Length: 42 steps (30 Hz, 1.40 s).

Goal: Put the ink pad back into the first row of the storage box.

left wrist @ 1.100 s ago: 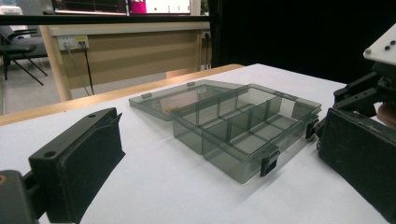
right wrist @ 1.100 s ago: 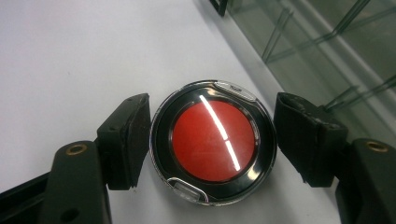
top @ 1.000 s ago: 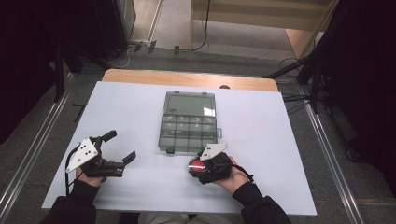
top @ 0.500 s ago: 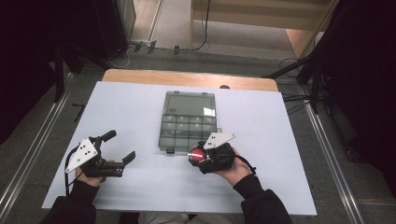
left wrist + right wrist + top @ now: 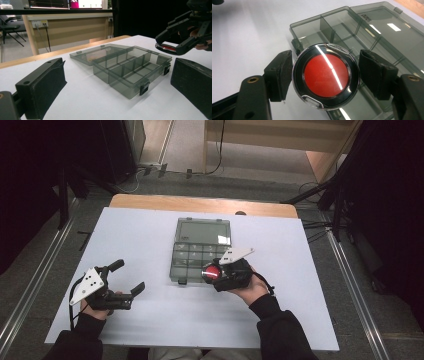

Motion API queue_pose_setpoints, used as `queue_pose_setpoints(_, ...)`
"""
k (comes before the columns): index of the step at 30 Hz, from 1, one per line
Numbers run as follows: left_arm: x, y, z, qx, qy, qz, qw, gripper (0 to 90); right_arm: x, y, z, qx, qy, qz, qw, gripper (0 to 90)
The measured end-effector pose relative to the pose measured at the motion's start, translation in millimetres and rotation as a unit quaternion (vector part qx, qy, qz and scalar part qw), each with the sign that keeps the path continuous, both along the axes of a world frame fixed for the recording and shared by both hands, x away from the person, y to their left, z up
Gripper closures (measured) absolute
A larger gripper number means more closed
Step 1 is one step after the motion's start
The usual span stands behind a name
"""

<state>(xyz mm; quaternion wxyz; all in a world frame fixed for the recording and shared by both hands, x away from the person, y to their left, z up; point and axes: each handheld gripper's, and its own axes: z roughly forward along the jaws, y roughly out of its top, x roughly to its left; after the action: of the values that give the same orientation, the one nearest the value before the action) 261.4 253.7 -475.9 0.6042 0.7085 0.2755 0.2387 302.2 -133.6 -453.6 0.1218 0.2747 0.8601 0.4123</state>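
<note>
Table: I see a wide white-topped table with a wooden strip along its far edge; everything I am working with sits on it.

Box: a smoky grey translucent plastic organiser box lies at mid-table, its lid folded flat behind it and its divided compartments showing nothing inside, as far as I can tell.

Left gripper: my left gripper rests low on the table, well to the left of the box, its fingers spread wide with nothing between them.

Right gripper: my right gripper hangs over the near right corner of the box, and its fingers stand just wide enough to clamp the disc by its rim.

Disc: a round, glossy red disc with a black and chrome rim sits face-up between those fingers, above the near compartments and not yet inside any of them.

Progress: I judge the pick-up finished and the carry nearly so. What is left is to lower the disc into a compartment, let go, and perhaps shut the lid.
</note>
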Motion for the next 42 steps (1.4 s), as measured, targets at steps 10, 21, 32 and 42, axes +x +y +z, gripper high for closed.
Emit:
queue_pose_setpoints(10, -0.5, 0.2, 0.3, -0.002, 0.000, 0.000, 1.0000, 0.0, 24.3, 5.3, 10.1, -0.014, 0.002, -0.007, 0.9999, 30.9)
queue_pose_setpoints(21, -0.4, 0.1, 0.3, -0.001, -0.001, -0.002, 1.0000, 0.0, 53.0, 5.9, 17.6, -0.024, 0.013, -0.027, 0.9993, 30.9)
queue_pose_setpoints(32, 0.2, -0.2, -0.1, -0.002, 0.000, -0.003, 1.0000, 0.0, 80.2, 13.4, 11.3, -0.040, 0.031, -0.050, 0.9975, 30.9)
queue_pose_setpoints(42, 0.4, -0.1, -0.4, -0.005, 0.002, -0.003, 1.0000, 0.0, 95.0, 22.2, -7.3, -0.062, 0.043, -0.064, 0.9951, 30.9)
